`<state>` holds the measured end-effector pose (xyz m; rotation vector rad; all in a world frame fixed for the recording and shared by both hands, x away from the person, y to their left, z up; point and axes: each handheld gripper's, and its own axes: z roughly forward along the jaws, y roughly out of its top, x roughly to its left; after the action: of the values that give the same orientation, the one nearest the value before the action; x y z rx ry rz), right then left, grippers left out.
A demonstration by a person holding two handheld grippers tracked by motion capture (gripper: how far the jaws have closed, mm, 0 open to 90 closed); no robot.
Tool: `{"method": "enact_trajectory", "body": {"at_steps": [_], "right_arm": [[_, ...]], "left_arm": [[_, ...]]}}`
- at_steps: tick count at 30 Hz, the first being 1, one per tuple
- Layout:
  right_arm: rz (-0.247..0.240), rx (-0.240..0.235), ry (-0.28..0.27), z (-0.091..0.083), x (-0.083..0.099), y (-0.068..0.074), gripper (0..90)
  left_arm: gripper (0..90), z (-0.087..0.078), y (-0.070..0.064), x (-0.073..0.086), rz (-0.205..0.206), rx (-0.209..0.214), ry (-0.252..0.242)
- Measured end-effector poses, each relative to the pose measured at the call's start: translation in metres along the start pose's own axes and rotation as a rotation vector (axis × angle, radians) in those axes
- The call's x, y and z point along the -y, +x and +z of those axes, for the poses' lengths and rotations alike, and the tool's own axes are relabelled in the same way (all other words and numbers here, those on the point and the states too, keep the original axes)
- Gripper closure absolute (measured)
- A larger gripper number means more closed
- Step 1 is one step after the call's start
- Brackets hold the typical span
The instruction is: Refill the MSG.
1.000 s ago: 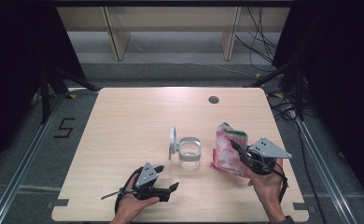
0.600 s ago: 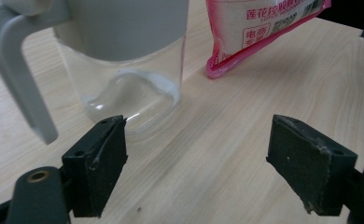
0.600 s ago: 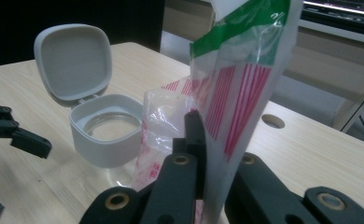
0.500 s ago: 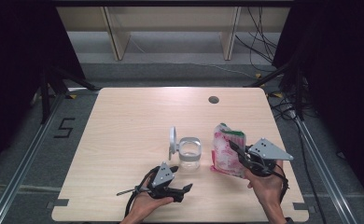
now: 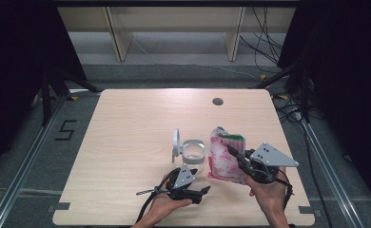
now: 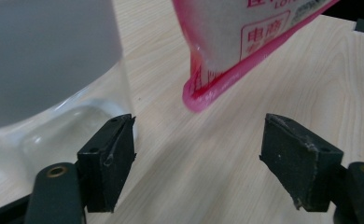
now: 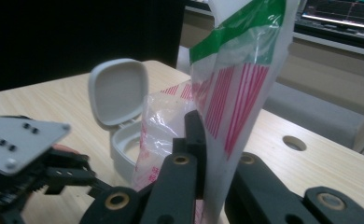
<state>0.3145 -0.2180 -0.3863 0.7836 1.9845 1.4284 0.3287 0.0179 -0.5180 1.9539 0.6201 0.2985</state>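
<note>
A clear jar with its grey hinged lid swung open stands at the table's front middle. Just to its right a pink and white bag with a green stripe stands upright, and my right gripper is shut on its edge. In the right gripper view the jaws pinch the bag, with the lid behind. My left gripper lies low in front of the jar, open. Its view shows the fingers wide apart, the jar beside the left one and the bag's bottom corner ahead.
The wooden table has a round cable hole at the back right. Shelf legs and cables stand on the floor beyond the far edge. A "5" mark is on the floor at the left.
My left gripper has slid to the right along the front of the table, up to the jar's base. The right gripper and the bag have stayed in place.
</note>
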Motion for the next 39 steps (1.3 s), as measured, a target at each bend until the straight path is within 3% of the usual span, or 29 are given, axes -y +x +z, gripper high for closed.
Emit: {"method": "enact_trajectory", "body": {"at_steps": [6,8,9,14,19,21,24,25,27,29,33,36,39], "right_arm": [[-0.042,-0.022,-0.011,0.000,-0.006,0.007,90.0],[-0.044,-0.017,-0.026,0.000,-0.007,0.008,90.0],[-0.030,-0.035,-0.026,-0.001,-0.007,0.009,90.0],[-0.032,-0.040,-0.027,-0.001,-0.010,0.013,90.0],[-0.040,-0.045,-0.027,-0.002,-0.012,0.015,90.0],[-0.007,-0.064,-0.032,-0.002,-0.013,0.017,90.0],[-0.014,-0.060,-0.038,-0.004,-0.015,0.016,90.0],[-0.032,-0.055,-0.041,-0.003,-0.015,0.016,90.0],[-0.004,-0.087,-0.038,0.000,-0.014,0.019,90.0],[-0.030,-0.067,-0.034,0.000,-0.014,0.018,90.0],[-0.035,-0.050,-0.034,0.001,-0.016,0.014,90.0],[-0.007,-0.067,-0.030,0.003,-0.020,0.011,90.0],[-0.022,-0.041,-0.033,0.005,-0.024,0.007,90.0]], "left_arm": [[35.1,0.008,-0.004,-0.004,0.024,-0.014,0.000],[37.2,0.009,-0.005,-0.004,0.024,-0.014,-0.014],[40.4,0.009,-0.005,-0.004,0.028,-0.016,-0.026],[48.5,0.009,-0.007,-0.006,0.039,-0.005,-0.030],[47.7,0.014,-0.007,-0.007,0.037,-0.001,-0.036],[44.3,0.014,-0.008,-0.008,0.035,-0.018,-0.034],[52.3,0.014,-0.011,-0.008,0.058,-0.025,-0.050],[57.3,0.013,-0.011,-0.009,0.075,-0.037,-0.029],[66.7,0.013,-0.011,-0.009,0.087,-0.057,-0.028],[69.7,0.014,-0.010,-0.009,0.091,-0.056,-0.028],[71.6,0.014,-0.013,-0.012,0.077,-0.078,-0.031],[71.9,0.018,-0.018,-0.015,0.031,-0.062,-0.044],[72.9,0.021,-0.025,-0.018,0.021,-0.060,-0.062]]}}
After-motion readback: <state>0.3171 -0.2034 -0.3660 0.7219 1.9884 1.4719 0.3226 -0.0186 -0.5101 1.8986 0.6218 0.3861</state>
